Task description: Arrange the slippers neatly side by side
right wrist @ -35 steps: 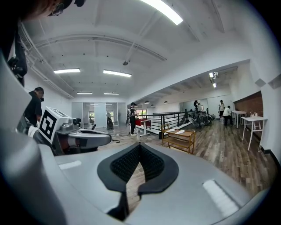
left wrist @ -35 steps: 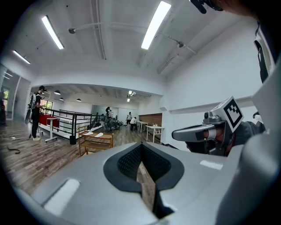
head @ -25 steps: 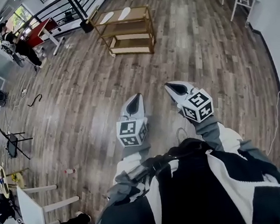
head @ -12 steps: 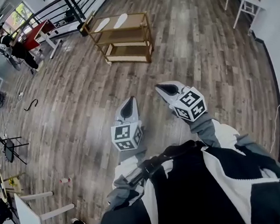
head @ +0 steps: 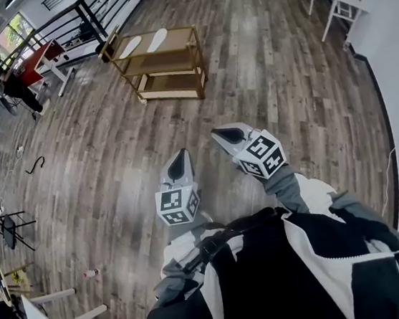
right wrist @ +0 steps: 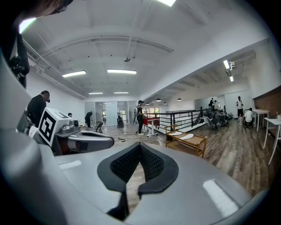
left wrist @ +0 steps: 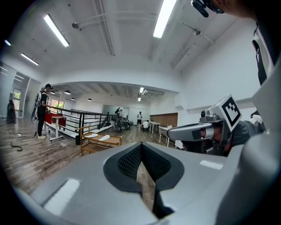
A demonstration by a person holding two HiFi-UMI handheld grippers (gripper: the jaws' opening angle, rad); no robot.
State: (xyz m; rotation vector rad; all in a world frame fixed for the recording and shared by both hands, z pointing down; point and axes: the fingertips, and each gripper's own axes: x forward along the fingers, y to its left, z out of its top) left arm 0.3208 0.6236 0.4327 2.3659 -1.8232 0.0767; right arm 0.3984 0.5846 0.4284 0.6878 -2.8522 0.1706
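Slippers (head: pixel 130 47), two pale ones, lie next to each other on the top of a wooden rack (head: pixel 179 40) far across the plank floor (head: pixel 98 160), well apart from both of my grippers and ahead of where they point. My left gripper (head: pixel 179 154) has its jaws pressed together with nothing between them, and my right gripper (head: pixel 219 133), just beside it, is closed and empty the same way. In the gripper views I see the rack beyond the tips, a little left of the left jaws and right of the right jaws.
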